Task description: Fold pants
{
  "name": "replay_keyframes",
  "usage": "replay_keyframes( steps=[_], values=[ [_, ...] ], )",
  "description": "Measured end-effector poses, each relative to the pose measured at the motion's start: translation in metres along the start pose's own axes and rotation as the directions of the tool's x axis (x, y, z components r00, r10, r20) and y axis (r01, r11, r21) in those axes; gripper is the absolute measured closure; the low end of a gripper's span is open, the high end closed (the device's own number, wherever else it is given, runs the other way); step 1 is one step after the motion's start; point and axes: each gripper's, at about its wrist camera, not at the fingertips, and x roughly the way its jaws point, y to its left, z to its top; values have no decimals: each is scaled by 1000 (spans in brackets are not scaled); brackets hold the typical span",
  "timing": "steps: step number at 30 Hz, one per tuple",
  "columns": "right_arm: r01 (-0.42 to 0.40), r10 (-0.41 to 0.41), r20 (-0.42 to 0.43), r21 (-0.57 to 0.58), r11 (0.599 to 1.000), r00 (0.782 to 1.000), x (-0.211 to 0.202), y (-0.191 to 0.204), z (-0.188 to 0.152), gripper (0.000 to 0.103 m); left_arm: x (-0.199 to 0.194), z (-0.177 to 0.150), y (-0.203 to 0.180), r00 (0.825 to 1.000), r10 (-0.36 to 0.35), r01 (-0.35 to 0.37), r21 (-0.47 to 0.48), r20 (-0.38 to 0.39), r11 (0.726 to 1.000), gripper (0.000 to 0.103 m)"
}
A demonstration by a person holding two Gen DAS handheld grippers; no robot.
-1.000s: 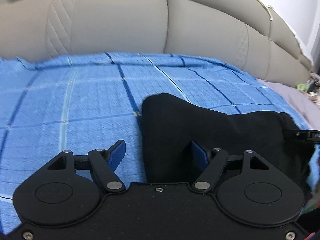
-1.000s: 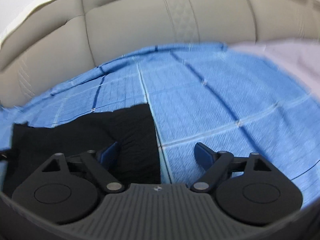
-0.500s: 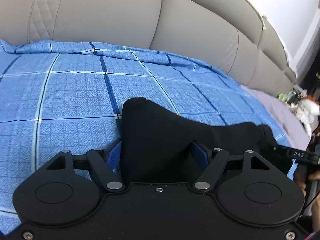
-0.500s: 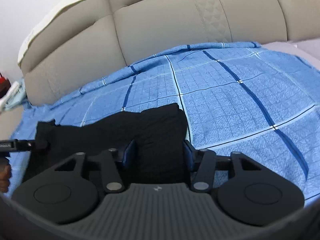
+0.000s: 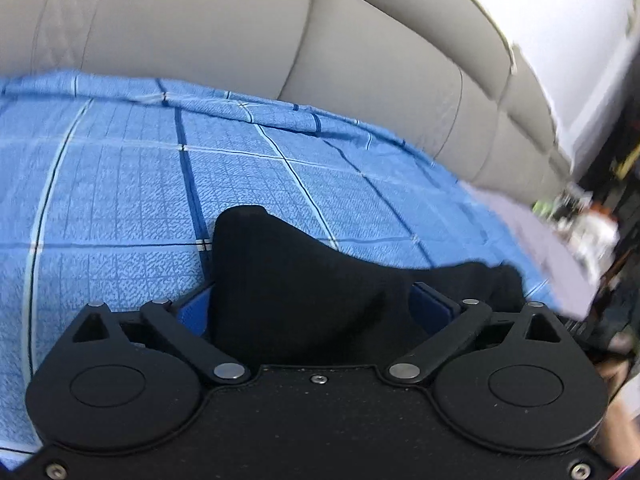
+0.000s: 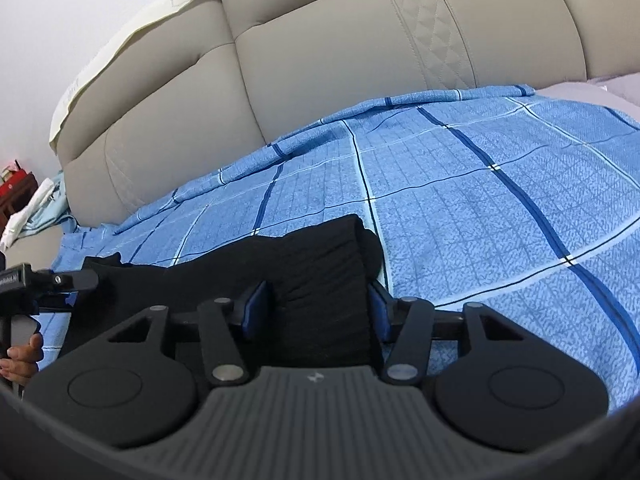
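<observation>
The black pants [image 5: 304, 276] hang stretched between my two grippers, lifted above the blue checked bedsheet [image 5: 120, 200]. My left gripper [image 5: 308, 312] is shut on the left end of the pants, cloth bunched between its blue pads. In the right wrist view my right gripper [image 6: 316, 308] is shut on the right end of the pants [image 6: 320, 276]. The left gripper [image 6: 76, 280] shows at the far left of that view, holding the other end.
A padded beige headboard [image 6: 360, 60] rises behind the bed. A lilac cover [image 5: 548, 240] lies at the right edge of the sheet. Clutter [image 5: 588, 224] sits beyond the bed on the right, and white cloths [image 6: 32, 208] on the left.
Both grippers closed on the pants' ends from open and lifted them off the sheet. The views tilted up toward the headboard.
</observation>
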Motion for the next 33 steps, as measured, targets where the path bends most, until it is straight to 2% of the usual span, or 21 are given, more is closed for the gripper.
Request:
replay_keyframes(
  steps=[4, 10, 11, 13, 14, 15, 17, 18, 23, 27, 28, 33],
  values=[
    [19, -19, 6, -12, 1000, 1000, 2, 7, -1, 48, 1, -6, -13, 999, 50, -51, 61, 7, 997, 5],
    [10, -10, 7, -7, 1000, 1000, 2, 12, -2, 56, -2, -6, -12, 999, 45, -45, 32, 8, 998, 5],
    [6, -6, 6, -6, 1000, 1000, 2, 13, -2, 58, -3, -6, -12, 999, 51, -52, 30, 10, 998, 8],
    [11, -11, 11, 2, 1000, 1000, 2, 16, -3, 60, -7, -8, -15, 992, 120, -121, 32, 33, 992, 33],
    [21, -21, 15, -4, 1000, 1000, 2, 18, -3, 64, -8, -9, -16, 986, 165, -166, 43, 39, 985, 60],
    [32, -32, 20, -10, 999, 999, 2, 21, -3, 66, -11, -10, -16, 980, 193, -196, 55, 44, 979, 72],
    [24, -24, 27, -6, 1000, 999, 2, 27, -1, 71, -22, -11, -14, 976, 204, -208, 48, 72, 977, 85],
    [17, -17, 31, -4, 1000, 999, 3, 31, 0, 74, -28, -10, -15, 972, 217, -222, 60, 90, 973, 87],
    [30, -29, 29, -34, 999, 999, 23, 64, 10, 76, -55, -2, -11, 940, 290, -313, 117, 179, 943, 88],
    [-12, 13, 8, -35, 999, 1000, 61, 95, 28, 77, -76, 23, 27, 915, 359, -373, 44, 186, 927, 88],
    [-20, 20, 4, -44, 999, 1000, 72, 105, 32, 77, -79, 32, 40, 905, 384, -394, 25, 183, 919, 88],
    [-58, 55, -26, -117, 991, 998, 139, 171, 54, 77, -83, 74, 95, 833, 524, -532, -5, 178, 847, 88]
  ],
)
